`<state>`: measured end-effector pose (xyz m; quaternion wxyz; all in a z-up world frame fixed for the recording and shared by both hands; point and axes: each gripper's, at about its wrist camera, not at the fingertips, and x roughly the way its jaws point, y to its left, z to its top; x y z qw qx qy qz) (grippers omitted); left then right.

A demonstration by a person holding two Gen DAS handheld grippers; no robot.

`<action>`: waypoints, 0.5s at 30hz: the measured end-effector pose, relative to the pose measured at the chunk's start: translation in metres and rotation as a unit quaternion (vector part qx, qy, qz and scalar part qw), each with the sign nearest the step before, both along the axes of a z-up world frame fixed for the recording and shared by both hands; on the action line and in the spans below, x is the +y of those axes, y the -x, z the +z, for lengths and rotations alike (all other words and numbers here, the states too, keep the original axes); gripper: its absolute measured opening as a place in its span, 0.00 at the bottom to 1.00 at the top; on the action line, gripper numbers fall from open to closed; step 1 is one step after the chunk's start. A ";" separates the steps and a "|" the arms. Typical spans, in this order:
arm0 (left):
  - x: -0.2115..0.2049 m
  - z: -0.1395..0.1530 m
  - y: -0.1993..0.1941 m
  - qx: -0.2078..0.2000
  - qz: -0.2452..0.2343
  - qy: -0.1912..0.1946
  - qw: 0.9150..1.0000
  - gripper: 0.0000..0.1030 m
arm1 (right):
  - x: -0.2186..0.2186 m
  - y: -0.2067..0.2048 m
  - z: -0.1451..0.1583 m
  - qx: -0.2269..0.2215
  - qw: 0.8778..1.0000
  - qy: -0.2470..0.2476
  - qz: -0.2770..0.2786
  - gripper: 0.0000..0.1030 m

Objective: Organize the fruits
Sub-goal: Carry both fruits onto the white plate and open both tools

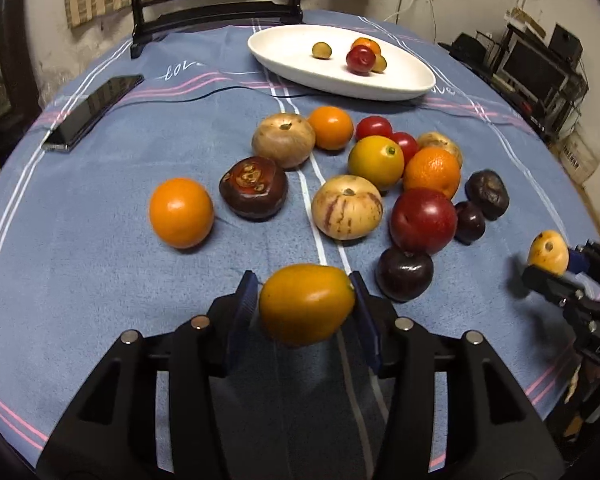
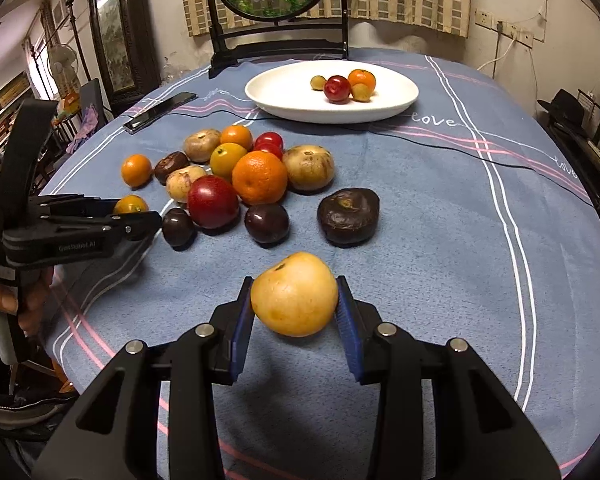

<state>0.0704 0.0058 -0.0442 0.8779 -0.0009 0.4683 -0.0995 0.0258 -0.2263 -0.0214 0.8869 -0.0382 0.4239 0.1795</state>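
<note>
My left gripper (image 1: 305,294) is shut on an orange-yellow oval fruit (image 1: 306,304), held above the blue cloth near the front of the fruit pile. My right gripper (image 2: 296,300) is shut on a pale yellow round fruit (image 2: 295,294); it also shows at the right edge of the left wrist view (image 1: 548,257). The left gripper shows in the right wrist view (image 2: 140,210) at the left. A white oval plate (image 1: 284,60) at the back holds several small fruits, among them a red one (image 1: 361,60). The same plate (image 2: 284,92) appears in the right wrist view.
Loose fruits lie in a cluster mid-table: oranges (image 1: 181,212), a red apple (image 1: 423,220), dark plums (image 1: 405,274), pale striped fruits (image 1: 346,207), cherry tomatoes (image 1: 374,127). A black phone (image 1: 94,106) with a cable lies at the left. A framed stand (image 2: 276,12) rises behind the plate.
</note>
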 end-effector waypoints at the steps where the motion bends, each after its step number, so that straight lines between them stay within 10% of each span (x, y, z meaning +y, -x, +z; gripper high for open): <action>1: -0.001 -0.001 0.000 -0.002 -0.001 -0.003 1.000 0.46 | 0.000 -0.001 -0.001 0.003 1.000 0.000 -0.001 0.39; 15: -0.001 0.046 -0.011 -0.044 -0.005 0.007 0.999 0.41 | -0.001 -0.018 0.023 -0.025 0.999 -0.025 0.002 0.39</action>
